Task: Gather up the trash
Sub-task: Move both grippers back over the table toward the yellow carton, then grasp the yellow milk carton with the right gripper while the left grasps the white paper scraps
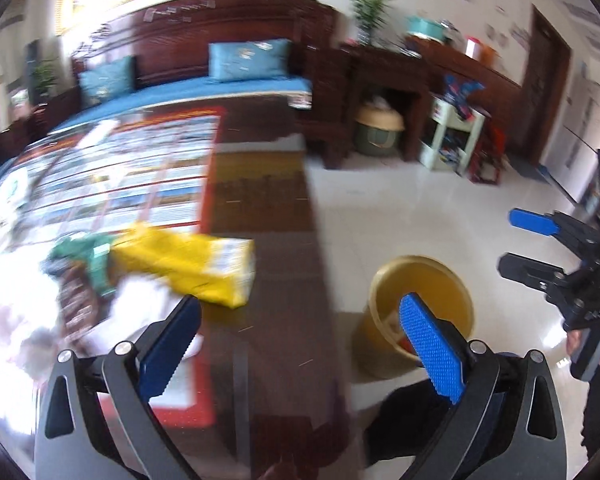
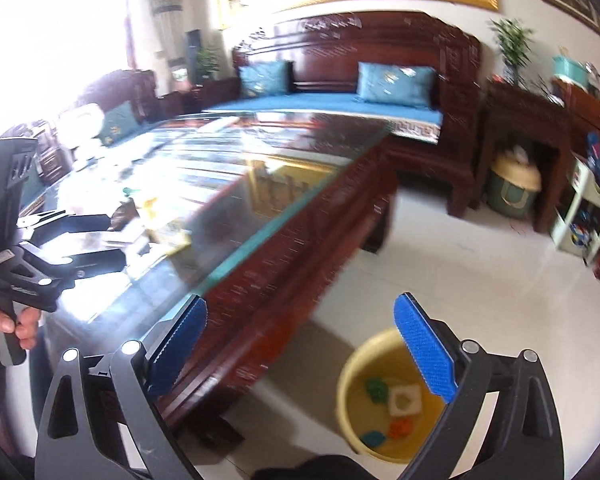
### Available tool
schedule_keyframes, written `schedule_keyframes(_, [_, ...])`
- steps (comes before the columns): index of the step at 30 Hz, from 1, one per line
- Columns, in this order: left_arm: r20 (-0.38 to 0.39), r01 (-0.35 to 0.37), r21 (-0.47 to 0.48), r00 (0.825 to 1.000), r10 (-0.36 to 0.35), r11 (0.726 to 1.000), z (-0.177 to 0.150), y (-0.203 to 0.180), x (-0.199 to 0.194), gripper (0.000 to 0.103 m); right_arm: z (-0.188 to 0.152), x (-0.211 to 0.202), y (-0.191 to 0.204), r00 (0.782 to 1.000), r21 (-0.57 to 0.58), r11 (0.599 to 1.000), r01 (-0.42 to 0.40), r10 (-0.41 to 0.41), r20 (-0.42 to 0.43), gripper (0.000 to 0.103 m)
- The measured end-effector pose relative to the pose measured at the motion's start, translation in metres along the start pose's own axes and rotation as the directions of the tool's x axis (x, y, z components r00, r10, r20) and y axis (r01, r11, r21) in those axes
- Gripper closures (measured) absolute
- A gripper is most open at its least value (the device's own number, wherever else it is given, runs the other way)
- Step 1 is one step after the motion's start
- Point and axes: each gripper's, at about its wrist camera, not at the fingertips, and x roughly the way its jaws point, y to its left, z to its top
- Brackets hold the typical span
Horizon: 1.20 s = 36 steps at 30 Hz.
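Observation:
A yellow carton lies on the glass-topped coffee table, beside a green wrapper and other blurred wrappers at the left. My left gripper is open and empty above the table's near edge, just short of the carton. A yellow bin stands on the floor to the right of the table. In the right wrist view my right gripper is open and empty above the bin, which holds several small scraps. The carton shows blurred there.
A wooden sofa with blue cushions stands behind the table. A dark side table and a white shelf unit stand at the right. White tiled floor lies around the bin. Each gripper shows in the other's view.

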Motion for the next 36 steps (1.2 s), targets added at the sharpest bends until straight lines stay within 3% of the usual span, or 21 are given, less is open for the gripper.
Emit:
schedule_keyframes(6, [0.053,-0.078,-0.103,0.995,0.084,0.992,-0.027,0.051,-0.041,0.004,0.014,0.006,0.069,0.998,-0.086,0.996,-0.022,0.027,0.054,0.008])
schedule_keyframes(10, [0.056,-0.151,-0.182,0.985,0.163,0.972,-0.055,0.082,-0.063,0.004,0.016,0.014,0.106,0.992,-0.096,0.989,-0.110,0.115,0.049,0.008])
schedule_keyframes(14, [0.039,-0.172,-0.254,0.981,0.188,0.952,-0.074,0.112,-0.077,0.004,0.017,0.024,0.132,0.988,-0.104,0.984,-0.147,0.151,0.029,0.008])
schedule_keyframes(18, [0.048,-0.173,-0.300,0.979,0.196,0.938,-0.082,0.126,-0.085,0.004,0.018,0.033,0.155,0.993,-0.115,0.986,-0.117,0.118,-0.003,0.008])
schedule_keyframes(21, [0.056,-0.171,-0.301,0.979,0.197,0.938,-0.084,0.128,-0.087,0.004,0.017,0.040,0.163,0.996,-0.114,0.990,-0.083,0.081,-0.019,0.008])
schedule_keyframes(28, [0.064,-0.140,-0.290,0.984,0.165,0.947,-0.078,0.123,-0.081,0.004,0.017,0.043,0.164,0.995,-0.145,0.984,-0.099,0.101,0.002,0.008])
schedule_keyframes(33, [0.049,-0.130,-0.287,0.987,0.150,0.949,-0.073,0.116,-0.068,0.004,0.021,0.054,0.154,0.983,-0.103,0.978,-0.181,0.181,-0.008,0.008])
schedule_keyframes(36, [0.028,-0.117,-0.311,0.991,0.132,0.943,-0.073,0.119,-0.058,0.004,0.027,0.061,0.148,0.985,-0.102,0.980,-0.169,0.171,0.012,0.008])
